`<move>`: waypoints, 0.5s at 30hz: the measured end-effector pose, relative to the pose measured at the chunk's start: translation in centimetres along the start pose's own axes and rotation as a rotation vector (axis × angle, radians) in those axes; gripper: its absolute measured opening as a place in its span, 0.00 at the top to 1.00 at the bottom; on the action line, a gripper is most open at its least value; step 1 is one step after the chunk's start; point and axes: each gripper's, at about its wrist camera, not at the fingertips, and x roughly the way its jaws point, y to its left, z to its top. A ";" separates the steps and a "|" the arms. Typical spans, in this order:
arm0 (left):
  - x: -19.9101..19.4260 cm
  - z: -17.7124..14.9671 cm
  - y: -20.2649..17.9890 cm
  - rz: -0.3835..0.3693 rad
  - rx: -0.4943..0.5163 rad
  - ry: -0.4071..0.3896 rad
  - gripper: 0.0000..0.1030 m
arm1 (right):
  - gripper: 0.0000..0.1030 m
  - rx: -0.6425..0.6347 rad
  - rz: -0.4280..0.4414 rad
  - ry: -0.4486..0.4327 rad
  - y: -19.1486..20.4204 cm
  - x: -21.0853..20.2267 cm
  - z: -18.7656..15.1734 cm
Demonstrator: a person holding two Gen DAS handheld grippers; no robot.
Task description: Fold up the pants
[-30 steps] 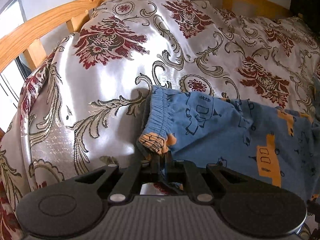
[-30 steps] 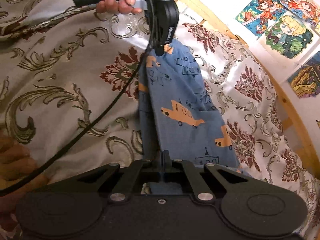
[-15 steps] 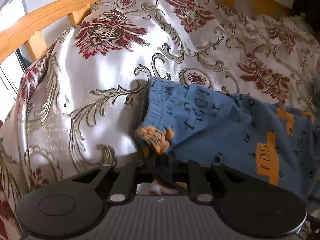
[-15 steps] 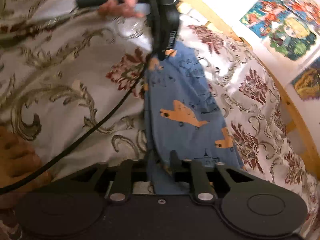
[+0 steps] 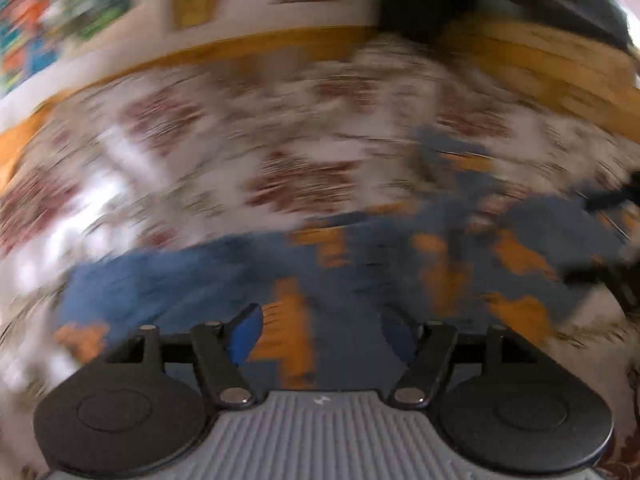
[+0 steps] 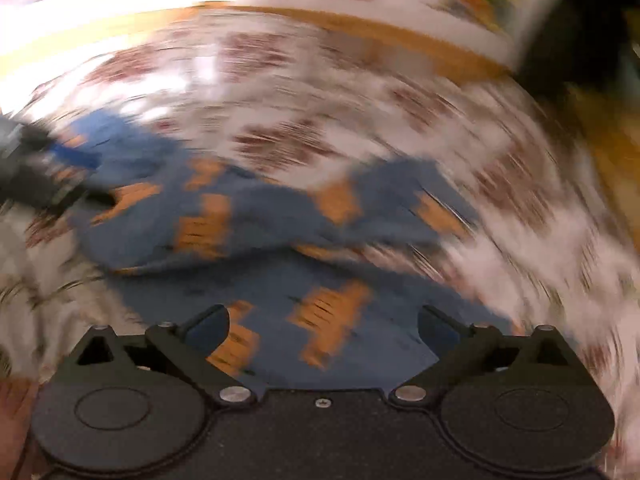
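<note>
Spreading wide, the left tongs (image 5: 320, 334) and the right tongs (image 6: 322, 328) both gape with nothing between their blue-padded fingers, each poised just above the blue cotton pants printed with orange vehicles (image 6: 280, 240). The pants lie across the cream satin bedspread with dark-red floral medallions (image 5: 280, 152), bunched into a ridge through the middle in the right wrist view, which suggests a fold just laid and let go, or one about to be gripped afresh. Beyond the bedspread runs the wooden bed frame (image 5: 280, 40), with colourful posters on the wall (image 5: 60, 8) behind it. Heavy motion blur smears both views; no brand, label or writing can be read anywhere.
</note>
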 end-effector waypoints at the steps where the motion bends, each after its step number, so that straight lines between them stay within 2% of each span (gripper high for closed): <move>1: 0.3 0.4 -1.3 -0.033 0.051 -0.011 0.25 | 0.02 0.060 -0.014 0.009 -1.4 0.2 -0.3; 4: 1.1 1.2 -4.9 -0.098 0.174 -0.040 0.16 | 0.01 0.212 -0.031 0.009 -4.8 0.6 -0.9; 8: 2.7 1.8 -8.1 -0.108 0.283 -0.038 0.17 | 0.01 0.376 -0.022 -0.007 -7.7 1.4 -1.9; 11: 4.1 2.6 -9.1 -0.126 0.270 0.006 0.29 | 0.01 0.452 0.022 -0.024 -8.7 2.2 -2.1; 15: 5.3 2.9 -9.3 -0.124 0.253 0.027 0.44 | 0.01 0.447 0.095 -0.028 -8.5 3.2 -1.9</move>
